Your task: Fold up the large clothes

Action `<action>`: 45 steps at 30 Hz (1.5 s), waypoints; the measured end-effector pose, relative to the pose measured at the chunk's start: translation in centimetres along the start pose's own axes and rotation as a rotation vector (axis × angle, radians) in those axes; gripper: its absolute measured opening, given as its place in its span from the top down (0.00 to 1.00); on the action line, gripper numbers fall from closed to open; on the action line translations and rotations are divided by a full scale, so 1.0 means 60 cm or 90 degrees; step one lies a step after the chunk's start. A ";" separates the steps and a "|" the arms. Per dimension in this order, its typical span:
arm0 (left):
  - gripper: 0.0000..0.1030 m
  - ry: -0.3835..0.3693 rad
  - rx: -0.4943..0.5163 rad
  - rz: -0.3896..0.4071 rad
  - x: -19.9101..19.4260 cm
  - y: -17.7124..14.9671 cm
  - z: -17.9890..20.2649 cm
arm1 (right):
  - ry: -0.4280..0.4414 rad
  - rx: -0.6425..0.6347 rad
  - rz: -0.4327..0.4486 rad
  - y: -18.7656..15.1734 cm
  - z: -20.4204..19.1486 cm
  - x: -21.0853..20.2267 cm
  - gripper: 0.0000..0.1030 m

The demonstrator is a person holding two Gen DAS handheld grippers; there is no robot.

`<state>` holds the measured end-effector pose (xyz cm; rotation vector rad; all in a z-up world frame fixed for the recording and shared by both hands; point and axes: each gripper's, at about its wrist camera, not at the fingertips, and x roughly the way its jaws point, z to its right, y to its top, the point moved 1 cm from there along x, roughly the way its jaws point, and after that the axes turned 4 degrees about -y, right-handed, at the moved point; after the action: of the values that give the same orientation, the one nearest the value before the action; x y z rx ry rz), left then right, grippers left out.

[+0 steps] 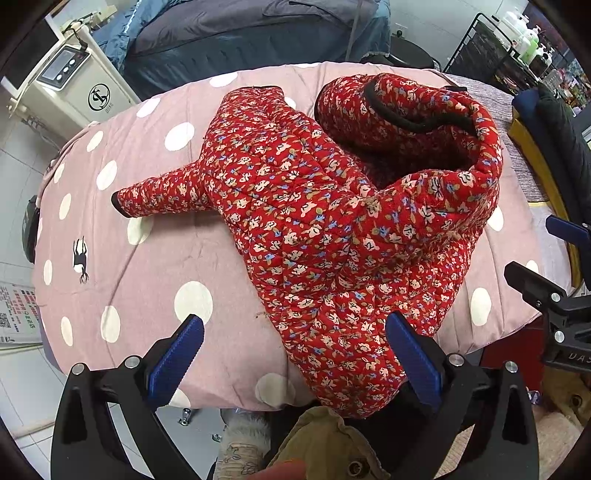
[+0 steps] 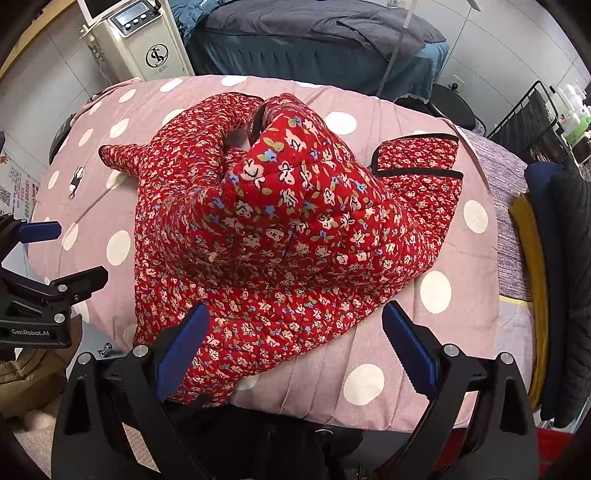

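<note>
Red floral jacket (image 1: pixel 314 229) lies rumpled on the dotted quilt (image 1: pixel 147 266) — both grippers' jaws spread, holding nothing.

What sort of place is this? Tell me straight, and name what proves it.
Probably a beauty or treatment room, not a home bedroom. A white machine with a screen and knobs stands beside a blue-covered bed, and a black rack of bottles sits behind the dotted sheet.

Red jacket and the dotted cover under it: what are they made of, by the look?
Jacket: looks like padded, quilted cotton print, matte; stitched seam lines, puffy folds, dark trim at the edges. Cover: seems thin woven fabric, matte, pink with white dots; it creases softly. Fibre cannot be confirmed.
</note>
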<state>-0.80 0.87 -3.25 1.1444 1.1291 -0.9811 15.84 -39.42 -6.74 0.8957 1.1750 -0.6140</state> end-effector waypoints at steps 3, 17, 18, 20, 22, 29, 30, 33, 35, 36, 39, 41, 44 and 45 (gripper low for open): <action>0.06 0.003 -0.001 0.003 -0.002 -0.001 0.001 | -0.008 0.000 -0.001 -0.001 0.002 -0.003 0.09; 0.06 -0.018 -0.012 -0.032 0.019 -0.007 0.001 | -0.001 -0.009 0.000 0.002 -0.002 -0.001 0.09; 0.06 -0.022 -0.015 -0.036 0.021 -0.008 0.000 | 0.002 -0.012 0.000 0.003 -0.003 0.000 0.09; 0.06 -0.026 -0.020 -0.041 0.026 -0.009 -0.003 | 0.001 -0.018 -0.001 0.005 -0.007 0.000 0.09; 0.06 -0.026 -0.022 -0.044 0.028 -0.010 -0.004 | 0.005 -0.024 0.003 0.007 -0.011 0.001 0.09; 0.06 -0.052 -0.084 -0.035 0.037 0.002 -0.048 | 0.031 -0.034 0.013 0.022 -0.019 -0.004 0.09; 0.06 -0.065 -0.115 -0.021 0.035 0.009 -0.071 | 0.033 -0.033 0.020 0.027 -0.018 -0.007 0.09; 0.06 -0.126 -0.191 0.015 0.036 0.035 -0.135 | 0.032 -0.026 0.046 0.042 -0.012 -0.018 0.09; 0.06 -0.190 -0.245 0.030 0.050 0.059 -0.176 | 0.034 -0.019 0.050 0.052 -0.006 -0.021 0.09; 0.06 -0.223 -0.260 0.037 0.059 0.072 -0.188 | 0.034 -0.017 0.053 0.055 -0.005 -0.022 0.09; 0.06 -0.286 -0.242 0.063 0.107 0.120 -0.201 | 0.034 -0.007 0.051 0.063 0.003 -0.022 0.09; 0.08 -0.241 -0.225 0.041 0.160 0.143 -0.198 | 0.036 0.001 0.056 0.062 0.009 -0.024 0.09; 0.32 -0.274 -0.230 -0.015 0.233 0.155 -0.176 | 0.033 0.017 0.051 0.054 0.022 -0.024 0.09; 0.38 -0.267 -0.235 -0.011 0.234 0.154 -0.169 | 0.030 0.025 0.052 0.051 0.029 -0.024 0.09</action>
<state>9.03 12.09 -15.99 0.5974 0.9278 -0.9244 18.78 -39.34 -4.32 0.9918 1.1666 -0.5545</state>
